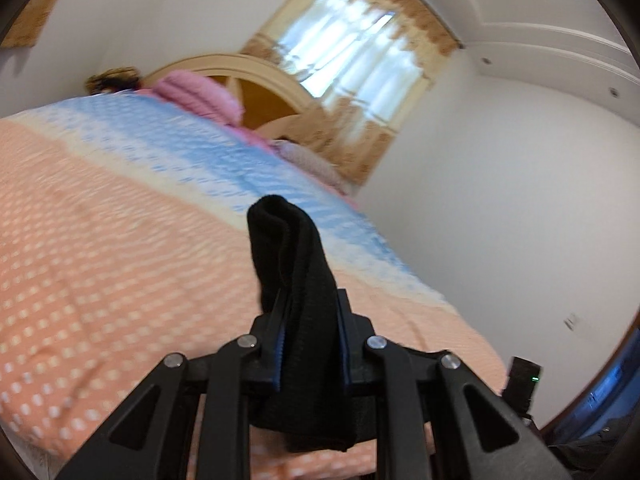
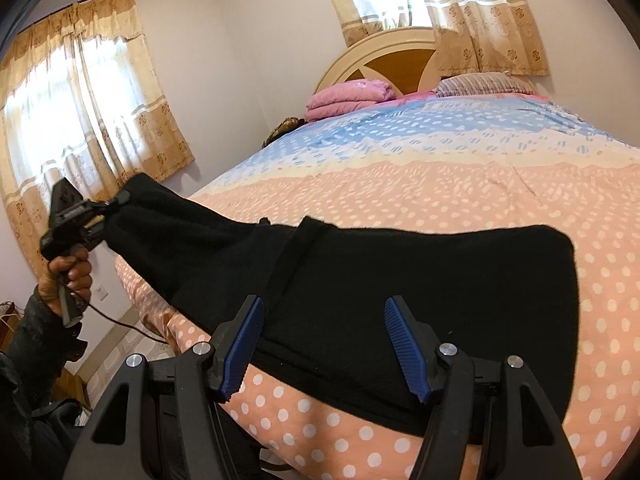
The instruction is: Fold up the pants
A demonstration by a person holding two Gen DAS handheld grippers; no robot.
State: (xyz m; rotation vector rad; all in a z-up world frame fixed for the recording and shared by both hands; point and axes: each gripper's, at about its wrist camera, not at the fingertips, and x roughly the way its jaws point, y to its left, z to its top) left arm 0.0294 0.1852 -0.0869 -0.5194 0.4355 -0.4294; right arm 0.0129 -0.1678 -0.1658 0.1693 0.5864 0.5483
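Black pants [image 2: 400, 280] lie across the near part of the dotted bedspread [image 2: 440, 192]. One end is lifted off the bed's left edge. My left gripper [image 2: 100, 210], held by a hand [image 2: 70, 276], is shut on that raised end. In the left wrist view the bunched black fabric [image 1: 288, 240] stands up between the pads of the left gripper [image 1: 308, 304]. My right gripper [image 2: 324, 308] hovers open over the near edge of the pants. Its blue pads [image 2: 244, 344] stand wide apart and do not press the cloth.
A folded pink quilt [image 2: 348, 98] and a striped pillow [image 2: 480, 84] lie by the headboard [image 2: 396, 50]. Curtained windows [image 2: 80, 100] are on the left and back walls. A cable [image 2: 120, 322] hangs from the left gripper's handle. The floor [image 2: 120, 348] lies left of the bed.
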